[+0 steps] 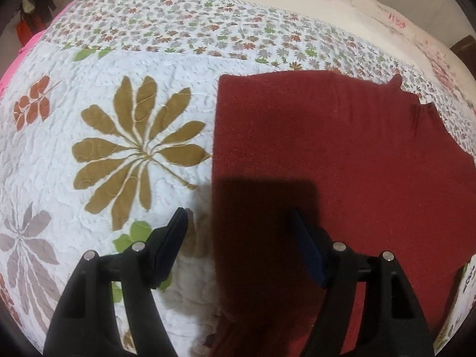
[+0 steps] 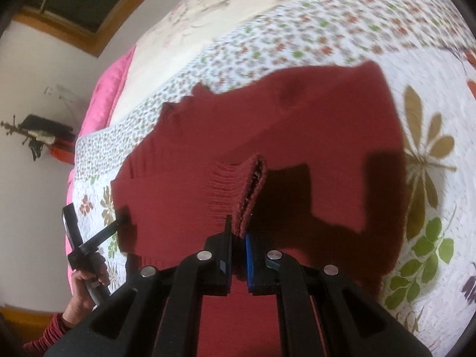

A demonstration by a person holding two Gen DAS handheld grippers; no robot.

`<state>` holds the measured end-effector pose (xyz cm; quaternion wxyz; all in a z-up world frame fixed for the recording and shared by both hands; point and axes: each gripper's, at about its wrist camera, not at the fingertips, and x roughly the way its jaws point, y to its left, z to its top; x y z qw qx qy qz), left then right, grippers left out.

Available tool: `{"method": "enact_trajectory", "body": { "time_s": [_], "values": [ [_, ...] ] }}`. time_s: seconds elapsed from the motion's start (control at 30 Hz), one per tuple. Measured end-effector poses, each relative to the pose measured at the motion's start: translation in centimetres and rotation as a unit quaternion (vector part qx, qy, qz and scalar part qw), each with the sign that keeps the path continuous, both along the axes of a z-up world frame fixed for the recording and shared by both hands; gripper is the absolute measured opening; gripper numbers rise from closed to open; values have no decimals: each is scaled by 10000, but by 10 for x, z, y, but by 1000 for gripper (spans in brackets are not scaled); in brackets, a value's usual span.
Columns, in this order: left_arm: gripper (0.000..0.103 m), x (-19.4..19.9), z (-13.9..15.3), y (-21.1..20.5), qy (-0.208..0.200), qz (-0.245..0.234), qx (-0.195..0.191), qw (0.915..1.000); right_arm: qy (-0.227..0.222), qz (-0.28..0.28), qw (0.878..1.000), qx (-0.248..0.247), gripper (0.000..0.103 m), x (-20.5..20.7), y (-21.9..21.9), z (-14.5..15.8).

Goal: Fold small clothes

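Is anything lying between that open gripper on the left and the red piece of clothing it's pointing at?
Nothing visible is. The left gripper hangs open right over the near edge of the red sweater, with only bare quilt beside it. The right gripper is already shut on a ribbed cuff of that sweater.

The left hand-held gripper hovers with its two fingers spread wide apart and nothing between them. The right hand-held gripper has its fingers drawn close together, pinching a ribbed cuff. A person's hand, in a ribbed red sleeve, grips the left tool's handle.
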<state>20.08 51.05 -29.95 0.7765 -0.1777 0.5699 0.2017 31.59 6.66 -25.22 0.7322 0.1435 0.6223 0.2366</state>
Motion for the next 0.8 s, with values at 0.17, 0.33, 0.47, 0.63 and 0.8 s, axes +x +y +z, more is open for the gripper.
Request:
{"method": "enact_trajectory", "body": {
  "time_s": [0.17, 0.33, 0.47, 0.63, 0.8],
  "values": [
    [74, 13, -8, -13, 141, -138, 173, 9997, 160, 3, 9984, -542, 9, 3, -14, -29],
    [74, 20, -1, -24, 195, -204, 299, 9992, 75, 45, 9955, -942, 20, -5, -20, -30],
    [77, 16, 36, -43, -294, -320, 552, 9975, -501, 167, 9957, -765, 21, -11, -18, 9],
    [77, 20, 30, -69, -247, -667, 446, 9965, -484, 626, 9949, -618, 25, -13, 11, 5],
    [79, 21, -9, -72, 226, -830, 405, 9955, 38, 503, 9938, -990, 22, -12, 10, -46]
  ]
}}
